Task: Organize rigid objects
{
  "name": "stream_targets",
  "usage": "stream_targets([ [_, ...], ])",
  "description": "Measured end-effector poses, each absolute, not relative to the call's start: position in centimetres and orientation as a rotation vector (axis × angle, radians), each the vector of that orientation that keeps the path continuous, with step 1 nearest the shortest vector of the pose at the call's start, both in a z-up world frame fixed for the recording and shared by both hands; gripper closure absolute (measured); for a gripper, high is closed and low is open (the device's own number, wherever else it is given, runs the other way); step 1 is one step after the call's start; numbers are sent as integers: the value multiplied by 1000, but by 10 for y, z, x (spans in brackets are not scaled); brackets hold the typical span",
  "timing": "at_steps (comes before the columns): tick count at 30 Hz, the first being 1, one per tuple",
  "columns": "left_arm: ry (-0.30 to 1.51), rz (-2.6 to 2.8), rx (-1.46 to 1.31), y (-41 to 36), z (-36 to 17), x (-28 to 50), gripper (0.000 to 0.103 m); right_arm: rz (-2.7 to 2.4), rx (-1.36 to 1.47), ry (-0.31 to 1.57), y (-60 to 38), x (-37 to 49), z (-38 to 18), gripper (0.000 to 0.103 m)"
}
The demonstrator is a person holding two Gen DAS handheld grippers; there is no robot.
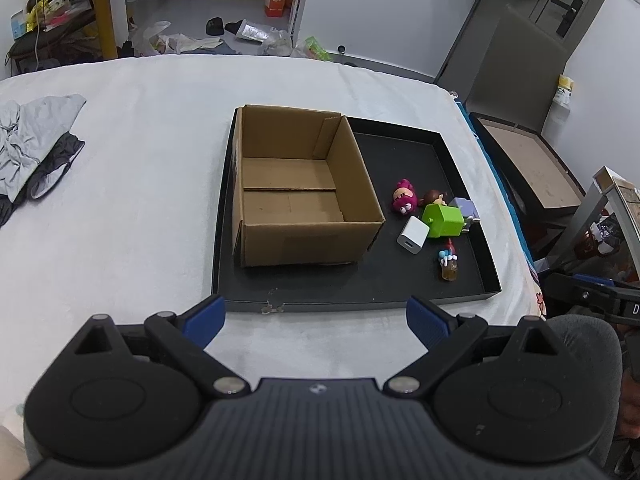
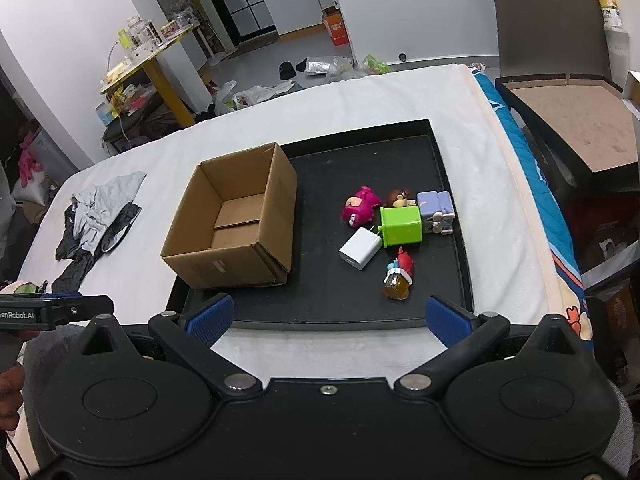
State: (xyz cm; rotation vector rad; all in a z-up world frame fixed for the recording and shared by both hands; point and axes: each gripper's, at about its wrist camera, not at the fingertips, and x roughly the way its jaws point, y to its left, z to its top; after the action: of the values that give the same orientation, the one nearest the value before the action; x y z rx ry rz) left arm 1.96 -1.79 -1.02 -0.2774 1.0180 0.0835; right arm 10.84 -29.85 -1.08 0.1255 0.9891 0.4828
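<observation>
**Operator:** Looking down from both wrists, I have the left gripper (image 1: 316, 316) and right gripper (image 2: 327, 316) with jaws spread wide, nothing held, hovering short of the black tray (image 2: 452, 184) on the bed (image 1: 120, 200).

**Partner:** Where are the pieces?

**Operator:** All clustered right of the cardboard box (image 2: 236, 224), which looks empty: white charger (image 2: 360, 249), green block (image 2: 401, 226), pink figure (image 2: 360, 208), small amber bottle (image 2: 397, 284).

**Partner:** First pick?

**Operator:** The charger, I'd say. It looks light, hard and smooth, maybe slippery. I'd pinch its flat sides squarely.
</observation>
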Motion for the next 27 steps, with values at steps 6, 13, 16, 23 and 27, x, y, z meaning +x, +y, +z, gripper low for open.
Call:
stream_targets([
  [6,1015,81,-278,-18,-11,19,7,483,128,988,-300,108,-10,0],
  [13,1015,82,-276,-19,-11,18,7,481,124,990,-299,108,-9,0],
  [16,1015,80,-273,-19,-11,17,7,480,123,990,-300,109,-8,0],
  [23,1032,76,-262,-19,-12,20,7,464,123,983,-301,109,-7,0],
  [27,1039,58,-279,-18,-14,22,7,458,132,982,-303,111,-7,0],
])
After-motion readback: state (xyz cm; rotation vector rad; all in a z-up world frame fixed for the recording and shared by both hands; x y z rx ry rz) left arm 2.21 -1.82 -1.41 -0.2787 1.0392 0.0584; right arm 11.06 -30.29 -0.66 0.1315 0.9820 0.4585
